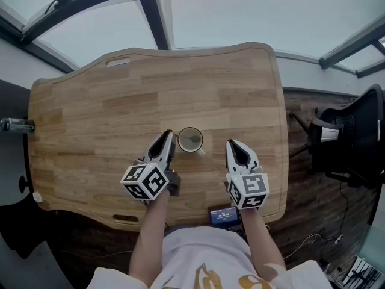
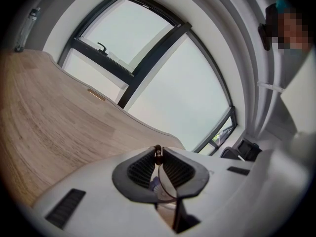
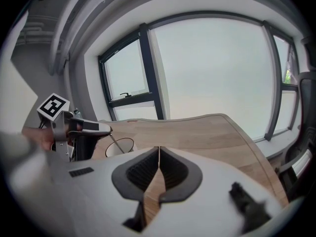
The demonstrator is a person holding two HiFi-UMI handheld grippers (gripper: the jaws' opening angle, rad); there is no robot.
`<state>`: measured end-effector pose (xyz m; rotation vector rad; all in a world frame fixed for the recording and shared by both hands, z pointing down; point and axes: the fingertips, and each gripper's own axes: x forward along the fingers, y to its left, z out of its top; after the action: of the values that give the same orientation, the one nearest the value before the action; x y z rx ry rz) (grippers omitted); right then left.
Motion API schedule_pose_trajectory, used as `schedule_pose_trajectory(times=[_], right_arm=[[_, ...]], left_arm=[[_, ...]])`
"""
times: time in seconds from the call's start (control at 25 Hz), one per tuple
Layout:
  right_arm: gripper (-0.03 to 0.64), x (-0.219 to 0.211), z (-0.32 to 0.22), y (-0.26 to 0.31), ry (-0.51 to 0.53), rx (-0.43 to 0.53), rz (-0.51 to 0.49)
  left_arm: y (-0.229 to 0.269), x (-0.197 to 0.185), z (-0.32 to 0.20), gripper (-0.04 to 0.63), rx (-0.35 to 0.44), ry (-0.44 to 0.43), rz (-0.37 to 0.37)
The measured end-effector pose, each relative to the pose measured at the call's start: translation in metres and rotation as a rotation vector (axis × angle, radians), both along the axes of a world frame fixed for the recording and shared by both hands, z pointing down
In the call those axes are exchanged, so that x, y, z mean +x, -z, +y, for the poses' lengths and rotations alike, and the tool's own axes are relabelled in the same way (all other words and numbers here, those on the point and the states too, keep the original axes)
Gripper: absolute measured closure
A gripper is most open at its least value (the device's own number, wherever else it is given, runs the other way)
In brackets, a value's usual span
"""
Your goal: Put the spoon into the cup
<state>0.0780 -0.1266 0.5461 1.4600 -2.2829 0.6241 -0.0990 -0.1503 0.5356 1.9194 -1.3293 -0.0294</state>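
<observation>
A white cup (image 1: 190,140) stands near the middle of the wooden table (image 1: 108,119); the right gripper view shows the cup (image 3: 120,146) at the left. My left gripper (image 1: 169,136) sits just left of the cup's rim, shut on the thin end of a spoon (image 2: 158,151). From the left gripper (image 3: 106,129) the spoon (image 3: 114,142) slants down into the cup's mouth. My right gripper (image 1: 233,144) hovers to the right of the cup, apart from it. Seen in its own view, the right gripper (image 3: 159,152) is shut with nothing between its pads.
A black office chair (image 1: 352,134) stands off the table's right edge. A small dark device (image 1: 224,214) lies at the front edge by my body. A bottle-like object (image 1: 15,125) sits off the left edge. Windows run behind the table.
</observation>
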Motion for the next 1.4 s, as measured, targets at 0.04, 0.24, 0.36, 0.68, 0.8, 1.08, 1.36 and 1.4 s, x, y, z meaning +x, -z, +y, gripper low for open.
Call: schedule_pose_trajectory(times=[0.04, 0.24, 0.36, 0.68, 0.8, 1.08, 1.36, 1.4], right_arm=[[0.584, 0.0, 0.0, 0.0, 0.002, 0.0, 0.001], [0.584, -0.001, -0.001, -0.002, 0.006, -0.003, 0.004], [0.584, 0.0, -0.002, -0.002, 0.006, -0.004, 0.005], [0.584, 0.0, -0.003, -0.005, 0.008, -0.01, 0.006], [0.584, 0.0, -0.003, -0.005, 0.008, -0.011, 0.009], [0.584, -0.003, -0.004, -0.005, 0.01, -0.01, 0.01], [0.584, -0.003, -0.006, -0.007, 0.01, -0.014, 0.012], [0.584, -0.003, -0.006, -0.007, 0.009, -0.015, 0.012]], left_arm=[[0.0, 0.0, 0.0, 0.54, 0.0, -0.002, -0.001], [-0.001, 0.003, -0.001, 0.54, 0.001, -0.008, -0.01], [-0.001, 0.005, -0.002, 0.54, 0.003, -0.017, -0.029], [-0.004, 0.01, -0.002, 0.54, 0.006, -0.045, -0.065], [-0.004, 0.011, -0.002, 0.54, 0.007, -0.051, -0.076], [-0.005, 0.013, -0.003, 0.54, 0.014, -0.065, -0.1], [-0.006, 0.018, -0.003, 0.54, 0.019, -0.101, -0.168], [-0.006, 0.018, -0.004, 0.54, 0.019, -0.101, -0.166]])
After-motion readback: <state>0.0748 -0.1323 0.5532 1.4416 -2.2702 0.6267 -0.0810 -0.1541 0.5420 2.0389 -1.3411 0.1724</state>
